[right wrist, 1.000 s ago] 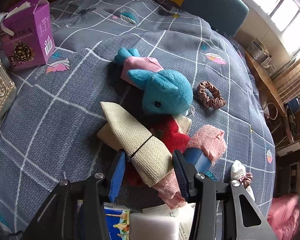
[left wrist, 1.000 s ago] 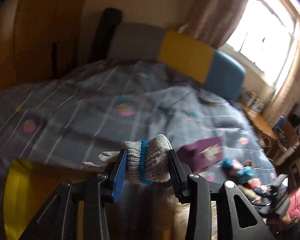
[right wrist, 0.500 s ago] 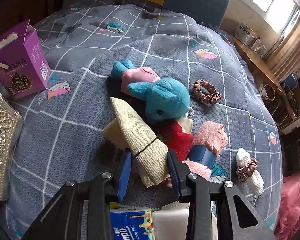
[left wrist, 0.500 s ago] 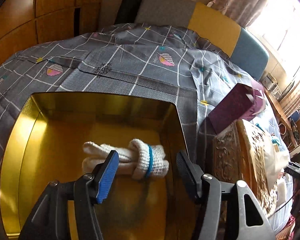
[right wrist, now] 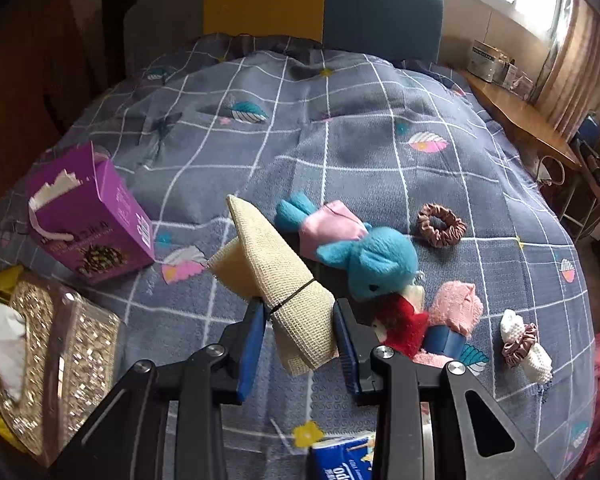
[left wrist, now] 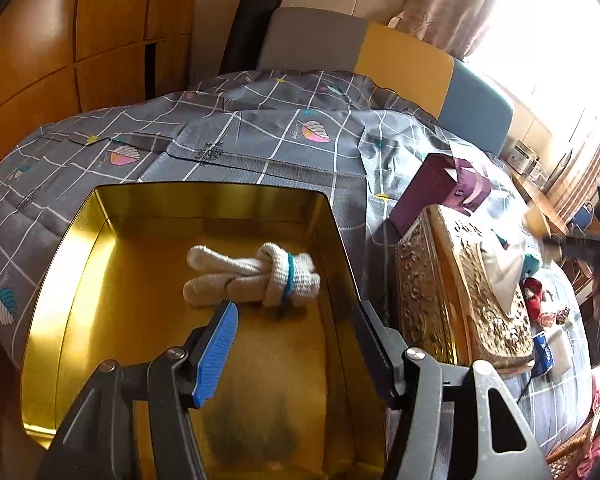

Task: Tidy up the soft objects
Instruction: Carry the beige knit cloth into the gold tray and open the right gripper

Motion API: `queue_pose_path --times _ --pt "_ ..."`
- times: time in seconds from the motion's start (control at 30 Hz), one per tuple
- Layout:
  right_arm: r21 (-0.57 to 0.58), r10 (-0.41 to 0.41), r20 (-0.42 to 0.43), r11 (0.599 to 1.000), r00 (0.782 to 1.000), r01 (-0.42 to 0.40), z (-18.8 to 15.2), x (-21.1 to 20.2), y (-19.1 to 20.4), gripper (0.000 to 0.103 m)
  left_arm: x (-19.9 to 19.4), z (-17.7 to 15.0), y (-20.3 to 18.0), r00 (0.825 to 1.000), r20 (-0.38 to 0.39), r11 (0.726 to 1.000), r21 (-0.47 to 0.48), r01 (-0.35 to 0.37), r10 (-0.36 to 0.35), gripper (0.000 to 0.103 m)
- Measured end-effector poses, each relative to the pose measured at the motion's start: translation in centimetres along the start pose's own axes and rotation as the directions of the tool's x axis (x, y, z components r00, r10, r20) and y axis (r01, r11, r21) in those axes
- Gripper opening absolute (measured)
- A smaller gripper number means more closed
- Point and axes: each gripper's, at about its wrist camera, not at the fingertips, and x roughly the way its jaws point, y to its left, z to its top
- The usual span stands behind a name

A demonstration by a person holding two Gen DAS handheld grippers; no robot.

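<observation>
1. Inside the gold tin (left wrist: 100, 216) on the bed, the white glove bundle (left wrist: 252, 278) with the blue band lies flat on the tin floor, closer to the tin's right wall than its left.
2. The left gripper (left wrist: 294, 312) hangs just over the tin with its jaws spread wide; the bundle sits just past the fingertips and neither pad touches it.
3. Right of the tin stands an ornate gold tissue box (left wrist: 460, 280), with a purple carton (left wrist: 436, 188) just behind that.
4. The right gripper (right wrist: 298, 314) is pinching the beige mesh cloth roll (right wrist: 284, 272), both pads pressed on its lower end below the black band, and its jaws have just been closing on it. The roll looks lifted clear of the quilt (right wrist: 340, 128), tilted up and away.
5. Further right of the tin, still on the quilt: a blue plush toy (right wrist: 376, 260), a brown scrunchie (right wrist: 440, 226), a pink cloth (right wrist: 456, 308) and a red plush (right wrist: 404, 326), all bunched near each other.
</observation>
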Motion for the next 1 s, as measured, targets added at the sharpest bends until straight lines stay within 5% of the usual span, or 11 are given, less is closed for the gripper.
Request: queue_pose_path --times 0.17,0.3,0.6,0.8,1.0 --pt "-0.016 0.102 0.074 0.995 0.992 -0.101 3.7 -2.6 4.9 0.035 -1.2 -0.8 0.0 1.0 0.013 1.0 0.014 -0.018 0.018 0.061" --pt "-0.149 0.266 0.109 0.957 0.958 -0.249 4.3 -5.4 11.5 0.035 -1.8 -1.0 0.6 0.999 0.03 0.999 0.012 -0.041 0.041 0.061" --pt "-0.457 0.451 -0.042 0.785 0.892 -0.418 -5.3 -7.9 24.7 0.035 -3.0 -1.0 4.0 0.994 0.071 0.994 -0.078 -0.074 0.08 0.061" --pt "-0.559 0.453 -0.153 0.693 0.879 -0.454 -11.3 -7.3 30.9 0.035 -3.6 -0.9 7.0 0.989 0.074 0.98 -0.158 -0.119 0.132 0.061" --pt "-0.619 0.366 -0.169 0.683 0.915 -0.387 -14.7 -5.0 35.1 0.041 -4.2 -1.5 8.6 0.985 0.084 0.973 -0.187 -0.135 0.153 0.061"
